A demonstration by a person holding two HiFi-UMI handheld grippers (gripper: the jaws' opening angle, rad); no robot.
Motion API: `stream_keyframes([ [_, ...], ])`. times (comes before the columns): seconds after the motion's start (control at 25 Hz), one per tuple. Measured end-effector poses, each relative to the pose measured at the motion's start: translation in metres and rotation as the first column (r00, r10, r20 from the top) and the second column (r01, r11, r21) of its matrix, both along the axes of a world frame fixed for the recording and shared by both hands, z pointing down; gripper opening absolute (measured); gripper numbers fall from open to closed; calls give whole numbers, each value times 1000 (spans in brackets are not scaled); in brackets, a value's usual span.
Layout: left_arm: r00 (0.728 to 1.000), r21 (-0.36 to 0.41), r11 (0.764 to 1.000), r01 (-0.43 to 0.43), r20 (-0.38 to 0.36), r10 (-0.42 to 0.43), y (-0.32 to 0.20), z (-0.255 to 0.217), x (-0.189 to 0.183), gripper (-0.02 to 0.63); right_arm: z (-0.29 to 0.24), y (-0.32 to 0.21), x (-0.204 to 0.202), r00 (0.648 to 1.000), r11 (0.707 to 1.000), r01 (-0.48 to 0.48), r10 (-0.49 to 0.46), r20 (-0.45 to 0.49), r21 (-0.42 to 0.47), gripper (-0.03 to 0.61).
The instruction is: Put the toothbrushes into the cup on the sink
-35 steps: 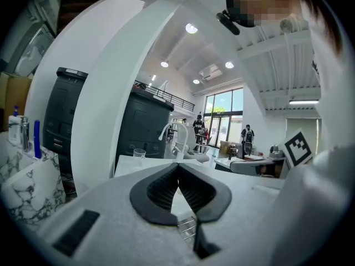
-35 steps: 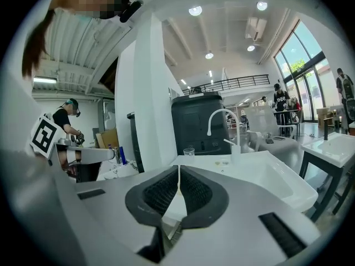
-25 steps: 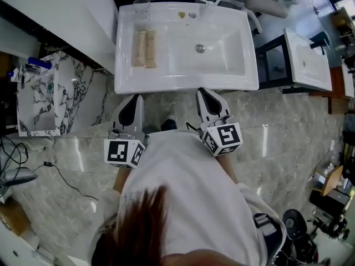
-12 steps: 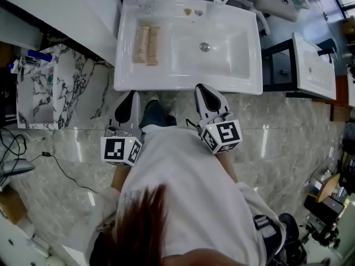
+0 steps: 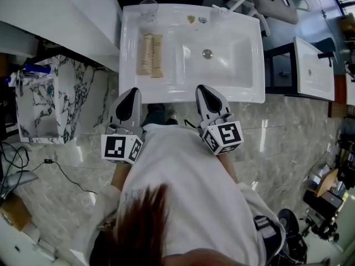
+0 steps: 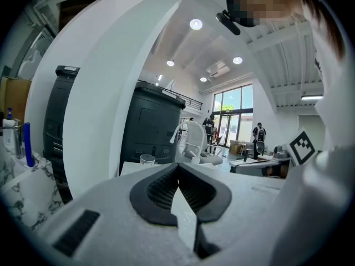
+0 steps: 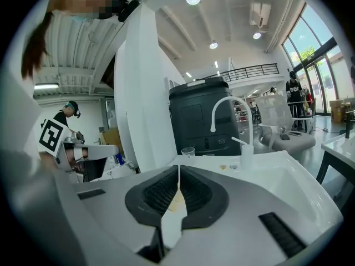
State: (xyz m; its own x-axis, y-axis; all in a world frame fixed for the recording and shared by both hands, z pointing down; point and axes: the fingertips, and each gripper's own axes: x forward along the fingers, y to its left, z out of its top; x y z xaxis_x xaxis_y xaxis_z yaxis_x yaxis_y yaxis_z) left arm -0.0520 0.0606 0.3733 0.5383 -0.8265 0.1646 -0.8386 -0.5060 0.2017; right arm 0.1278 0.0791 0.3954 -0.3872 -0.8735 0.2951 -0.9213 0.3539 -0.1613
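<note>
Two wrapped toothbrushes are laid on the sink ledge, upper centre, above the left gripper. The glass cup is placed above them. The left gripper and right gripper are closed and empty.

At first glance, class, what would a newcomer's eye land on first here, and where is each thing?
The white sink fills the top of the head view, with two tan wrapped toothbrushes lying side by side on its left ledge. A clear cup stands at its back left corner. Below its front edge the left gripper and right gripper point toward it, both shut and empty.
</note>
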Motion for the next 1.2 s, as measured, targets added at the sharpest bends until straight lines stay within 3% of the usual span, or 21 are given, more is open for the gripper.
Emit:
stream_keyframes([
  [0.36,999,-21,999,-49,-8,49,-57,6,-12,15,1,-50,-6,998,998,-63,63,-29,-25,17],
  [0.56,996,-53,995,-81,28,83,-80,19,-17,15,6,-70,-11,995,995,-92,90,-41,-38,17],
  [0.88,993,-91,989,-114,23,116,-97,30,-24,15,11,-87,-22,990,990,-136,134,-40,-41,17],
  [1.2,994,-88,990,-108,10,109,-100,30,-21,15,11,-90,-25,992,992,-119,117,-42,-46,17],
])
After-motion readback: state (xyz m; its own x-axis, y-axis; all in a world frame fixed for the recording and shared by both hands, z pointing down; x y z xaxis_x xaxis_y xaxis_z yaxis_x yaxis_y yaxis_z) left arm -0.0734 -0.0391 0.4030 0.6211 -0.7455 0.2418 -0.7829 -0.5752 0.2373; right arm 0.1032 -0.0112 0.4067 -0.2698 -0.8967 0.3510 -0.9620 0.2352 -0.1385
